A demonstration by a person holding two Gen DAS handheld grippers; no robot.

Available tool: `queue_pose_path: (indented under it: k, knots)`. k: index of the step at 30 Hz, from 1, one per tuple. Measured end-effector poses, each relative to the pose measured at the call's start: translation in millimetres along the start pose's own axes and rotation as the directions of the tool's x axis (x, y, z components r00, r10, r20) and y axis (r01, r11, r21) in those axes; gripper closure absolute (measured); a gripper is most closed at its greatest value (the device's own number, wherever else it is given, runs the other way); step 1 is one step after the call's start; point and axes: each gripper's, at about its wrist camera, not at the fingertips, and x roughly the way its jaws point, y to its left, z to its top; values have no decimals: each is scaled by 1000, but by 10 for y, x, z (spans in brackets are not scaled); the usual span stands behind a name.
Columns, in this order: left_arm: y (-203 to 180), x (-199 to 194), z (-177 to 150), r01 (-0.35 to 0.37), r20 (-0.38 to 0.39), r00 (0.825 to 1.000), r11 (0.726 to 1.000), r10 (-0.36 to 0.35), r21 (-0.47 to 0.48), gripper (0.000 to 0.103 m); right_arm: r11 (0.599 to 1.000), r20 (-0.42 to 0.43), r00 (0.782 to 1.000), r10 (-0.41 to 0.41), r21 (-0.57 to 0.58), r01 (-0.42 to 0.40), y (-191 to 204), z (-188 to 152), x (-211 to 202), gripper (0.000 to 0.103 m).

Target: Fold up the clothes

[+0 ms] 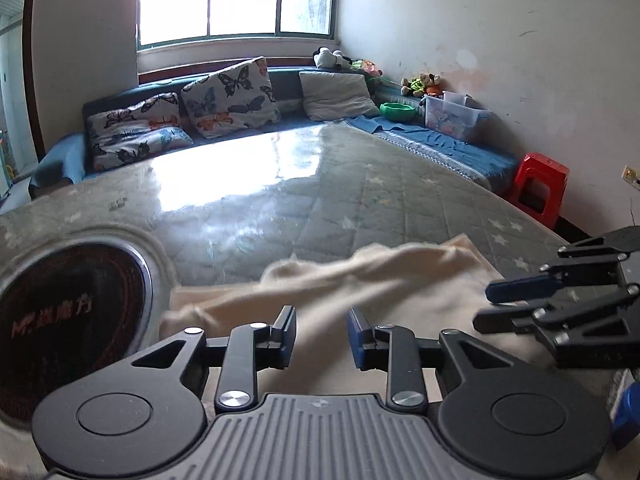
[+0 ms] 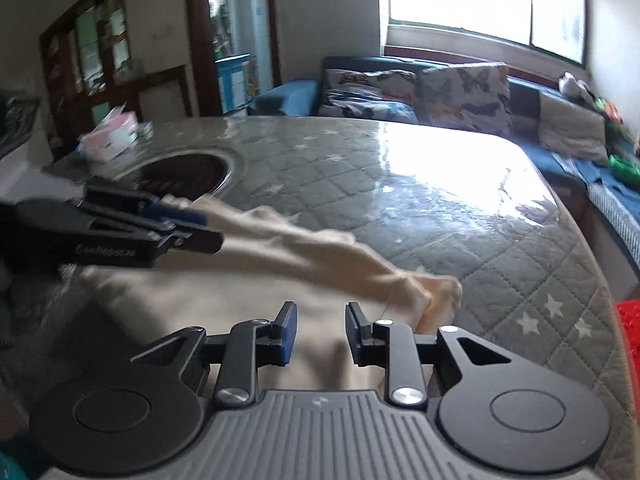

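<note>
A cream garment [image 1: 360,280] lies partly folded and bunched on the grey quilted table [image 1: 360,184]. It also shows in the right wrist view [image 2: 280,264]. My left gripper [image 1: 322,334] is open just above the garment's near edge, with nothing between its fingers. My right gripper [image 2: 321,330] is open too, over the cloth. In the left wrist view the right gripper [image 1: 486,304] reaches in from the right above the cloth. In the right wrist view the left gripper [image 2: 212,228] reaches in from the left above the cloth.
A round dark burner [image 1: 68,312] is set into the table at the left. A sofa with butterfly cushions [image 1: 228,96] runs behind the table. A red stool [image 1: 540,188] stands at the right. Boxes [image 2: 112,136] sit at the table's far left.
</note>
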Motion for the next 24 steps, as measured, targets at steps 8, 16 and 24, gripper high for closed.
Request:
queue_pose_path:
  k: [8,16,24]
  knots:
    - [-147,-85,-294,8,-2,1000,1000,-8,25,70,997,7,999,-38,-70,38,124,-310,-207,69]
    - [-130,-196,-351,38,6,999,999,-38,-11,67,995,2,999,-53,-90,53,122,-349,-306,68]
    - [219,-67,-104,-50,-7,999,995,50,-81,68,998,58,998,-14,-67,18,144,-110,-209,67]
